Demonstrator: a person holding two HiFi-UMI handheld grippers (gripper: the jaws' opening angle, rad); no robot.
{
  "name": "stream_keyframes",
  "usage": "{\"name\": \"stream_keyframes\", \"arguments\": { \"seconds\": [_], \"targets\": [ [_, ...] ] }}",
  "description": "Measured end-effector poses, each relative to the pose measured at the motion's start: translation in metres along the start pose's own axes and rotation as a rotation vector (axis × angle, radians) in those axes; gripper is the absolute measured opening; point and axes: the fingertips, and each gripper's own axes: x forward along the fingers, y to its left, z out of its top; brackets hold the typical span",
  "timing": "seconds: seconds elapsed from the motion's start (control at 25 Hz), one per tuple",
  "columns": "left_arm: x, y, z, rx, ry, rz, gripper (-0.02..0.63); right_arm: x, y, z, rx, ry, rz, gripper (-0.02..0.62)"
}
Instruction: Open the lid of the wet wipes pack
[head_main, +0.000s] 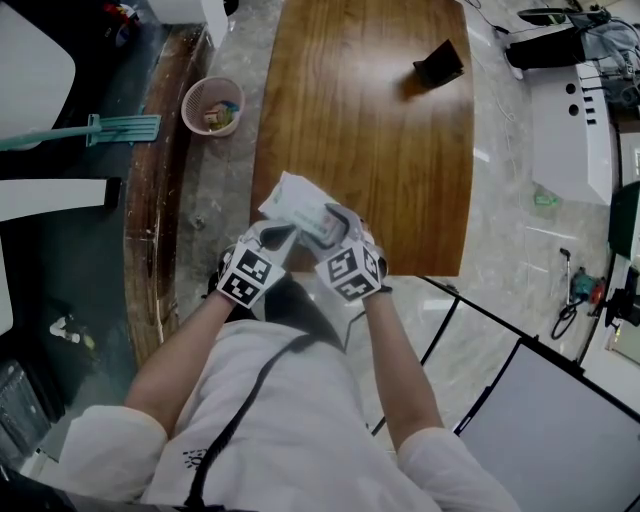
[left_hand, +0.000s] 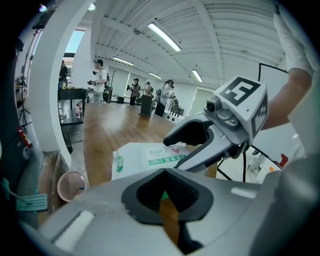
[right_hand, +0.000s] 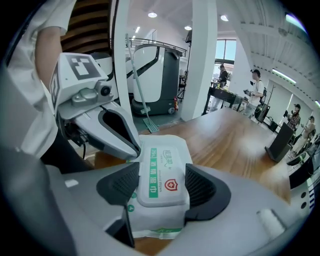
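Well, in the head view the wipes pack (head_main: 300, 205) is up over the near edge of the table (head_main: 380, 120), with the left gripper (head_main: 284, 236) and right gripper (head_main: 336, 224) both at it. In the left gripper view the jaws pinch the pack's thin edge (a bit of green shows between them). In the right gripper view the jaws stand wide and loose, one each side of the lid (right_hand: 164, 175). Its long side runs straight away, so this gripper sits nearest.

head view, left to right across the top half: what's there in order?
mop head → pink basket → wipes pack → black object on the table → white machine
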Motion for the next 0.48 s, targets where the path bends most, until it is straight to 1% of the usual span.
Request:
{"name": "stream_keyframes", "arguments": {
  "seconds": [0.28, 0.48],
  "targets": [
    [0.0052, 0.0016, -0.0033, -0.014, 0.012, -0.002, 0.006, 0.0009, -0.0012, -0.0019, 0.064, -0.015, 0.033, 0.279],
    [0.0066, 0.0019, -0.0053, -0.020, 0.013, -0.003, 0.005, -0.0004, -0.0031, -0.0007, 0.097, -0.008, 0.060, 0.279]
  ]
}}
